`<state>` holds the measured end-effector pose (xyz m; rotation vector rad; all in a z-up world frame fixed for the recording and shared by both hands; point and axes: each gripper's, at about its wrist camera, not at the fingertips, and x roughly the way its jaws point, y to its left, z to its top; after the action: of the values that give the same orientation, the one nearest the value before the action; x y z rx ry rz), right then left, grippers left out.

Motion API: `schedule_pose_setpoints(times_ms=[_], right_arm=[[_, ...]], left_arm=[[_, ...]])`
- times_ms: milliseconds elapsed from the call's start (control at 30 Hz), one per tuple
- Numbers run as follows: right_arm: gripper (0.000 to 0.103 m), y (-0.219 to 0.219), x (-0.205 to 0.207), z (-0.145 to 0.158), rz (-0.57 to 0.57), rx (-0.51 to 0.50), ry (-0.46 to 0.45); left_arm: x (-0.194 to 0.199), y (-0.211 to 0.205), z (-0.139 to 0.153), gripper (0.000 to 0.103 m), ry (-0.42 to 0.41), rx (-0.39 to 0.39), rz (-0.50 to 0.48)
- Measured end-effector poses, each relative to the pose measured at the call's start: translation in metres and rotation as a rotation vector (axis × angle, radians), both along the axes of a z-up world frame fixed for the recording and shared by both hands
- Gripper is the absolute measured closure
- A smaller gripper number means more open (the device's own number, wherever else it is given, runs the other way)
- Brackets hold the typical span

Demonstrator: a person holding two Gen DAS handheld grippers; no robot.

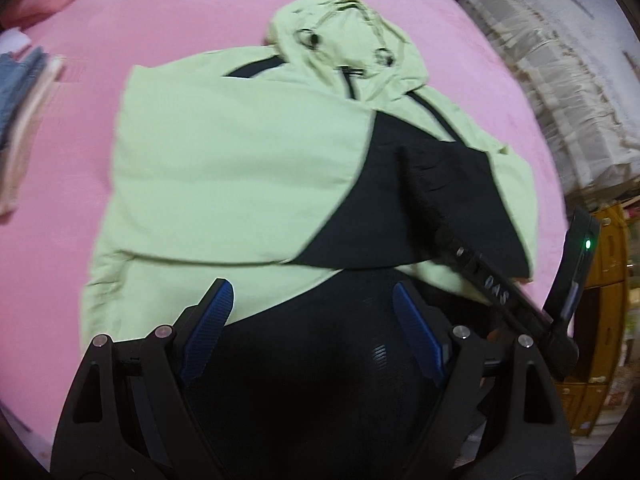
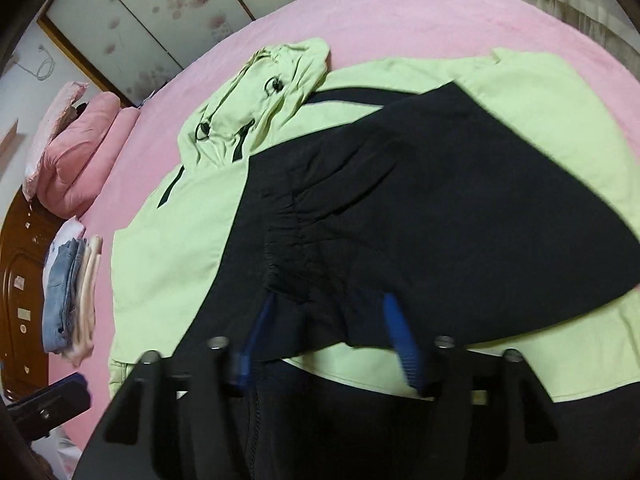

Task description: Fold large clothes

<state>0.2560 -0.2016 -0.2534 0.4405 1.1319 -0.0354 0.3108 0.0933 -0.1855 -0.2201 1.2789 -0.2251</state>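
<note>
A lime-green hooded jacket (image 1: 224, 168) with black panels lies flat on the pink bed, its hood (image 1: 344, 40) at the far end. Both sleeves are folded across the body. My left gripper (image 1: 312, 300) hangs open over the black hem, nothing between its blue pads. In the right wrist view the jacket (image 2: 172, 248) fills the middle, and the black sleeve (image 2: 440, 200) lies across it. My right gripper (image 2: 328, 320) stands open, the sleeve's gathered cuff (image 2: 288, 240) lying loose between its fingers. One black finger (image 1: 472, 256) of the right gripper shows over the sleeve in the left wrist view.
The pink sheet (image 1: 120, 20) spreads around the jacket. A stack of folded clothes (image 2: 72, 296) lies at the left bed edge, with pink pillows (image 2: 80, 152) beyond it and a wooden headboard (image 2: 16, 280). Wrapped bundles (image 1: 560, 100) and a wooden cabinet (image 1: 604, 320) stand to the right.
</note>
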Motion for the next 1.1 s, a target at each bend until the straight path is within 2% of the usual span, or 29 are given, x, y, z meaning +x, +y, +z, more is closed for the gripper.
schedule_pose_setpoints(times_ms=[133,233,433,567,633,733,800,933,1033,1100], right_arm=[[0.032,-0.029,-0.025,0.026,0.003,-0.02,0.037],[0.031,-0.044,-0.035,0.032,0.011,-0.051,0.058],[0.029,-0.084,-0.051,0.033,0.032,-0.101,0.088],[0.029,-0.111,-0.06,0.035,0.043,-0.125,0.139],[0.029,-0.122,-0.062,0.035,0.052,-0.129,0.161],[0.028,-0.14,-0.065,0.037,0.054,-0.119,0.185],[0.024,-0.15,-0.067,0.04,0.055,-0.124,0.191],[0.024,-0.166,-0.067,0.045,0.062,-0.155,0.184],[0.024,-0.176,-0.07,0.049,0.067,-0.171,0.188],[0.024,-0.182,-0.072,0.05,0.066,-0.18,0.191]], left_arm=[[0.019,-0.031,-0.013,0.023,0.024,-0.147,-0.028],[0.034,-0.059,-0.029,0.024,0.041,-0.221,-0.035],[0.056,-0.113,-0.07,0.043,0.101,-0.171,-0.023],[0.062,-0.136,-0.098,0.07,0.152,-0.135,0.01],[0.063,-0.149,-0.105,0.071,0.155,-0.096,0.022],[0.063,-0.164,-0.104,0.078,0.114,-0.048,0.035],[0.064,-0.175,-0.1,0.089,0.079,-0.009,0.04],[0.069,-0.196,-0.074,0.094,-0.046,0.063,0.02],[0.078,-0.215,-0.046,0.095,-0.128,0.063,-0.003],[0.088,-0.226,-0.022,0.096,-0.194,0.03,-0.016]])
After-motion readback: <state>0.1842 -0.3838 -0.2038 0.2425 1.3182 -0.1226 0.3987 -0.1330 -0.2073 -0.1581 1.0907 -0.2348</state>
